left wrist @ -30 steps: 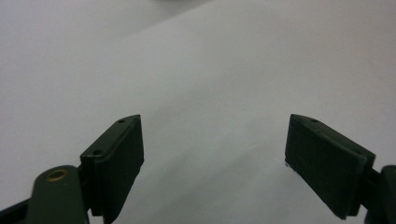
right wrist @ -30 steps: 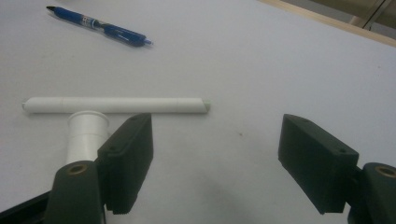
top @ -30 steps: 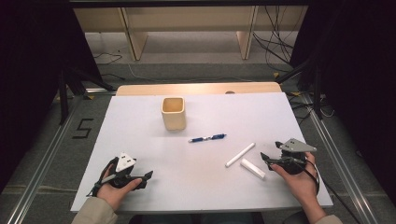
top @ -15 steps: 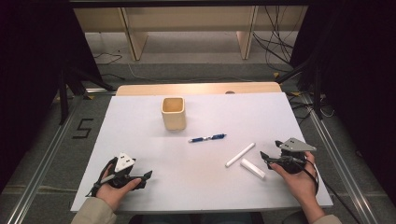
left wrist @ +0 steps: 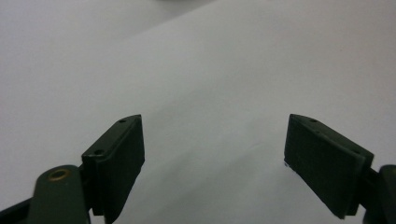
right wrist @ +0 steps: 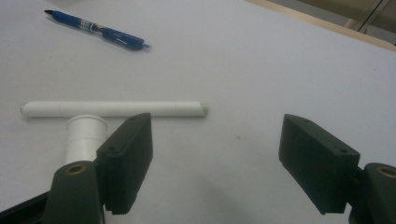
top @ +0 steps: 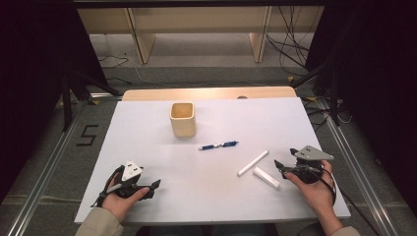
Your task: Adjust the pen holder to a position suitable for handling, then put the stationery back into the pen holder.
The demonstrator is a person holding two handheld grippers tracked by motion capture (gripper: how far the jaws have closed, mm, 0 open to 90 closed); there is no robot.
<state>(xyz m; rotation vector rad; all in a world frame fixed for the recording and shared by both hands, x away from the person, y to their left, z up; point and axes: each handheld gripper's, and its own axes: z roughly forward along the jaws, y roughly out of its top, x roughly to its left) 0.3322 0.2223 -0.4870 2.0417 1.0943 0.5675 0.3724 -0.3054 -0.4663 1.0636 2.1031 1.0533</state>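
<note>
A blue pen [top: 219, 145] [right wrist: 96, 31] lies mid-table. Two white pens lie to its right: a long thin one [top: 253, 162] [right wrist: 112, 108] and a shorter, thicker one [top: 266, 177] [right wrist: 83, 137]. A cream square cup [top: 182, 119] stands upright farther back. My right gripper [top: 279, 167] [right wrist: 215, 163] is open, low over the table just right of the thick white pen, which lies beside its left jaw. My left gripper [top: 153, 186] [left wrist: 212, 161] is open over bare white table at the near left, with nothing between its jaws.
The white table [top: 147, 137] has a wooden strip [top: 206, 93] along its far edge. Metal rails [top: 44, 187] run along the floor on both sides. Wooden shelf legs [top: 137, 42] and cables [top: 290, 39] lie beyond the table.
</note>
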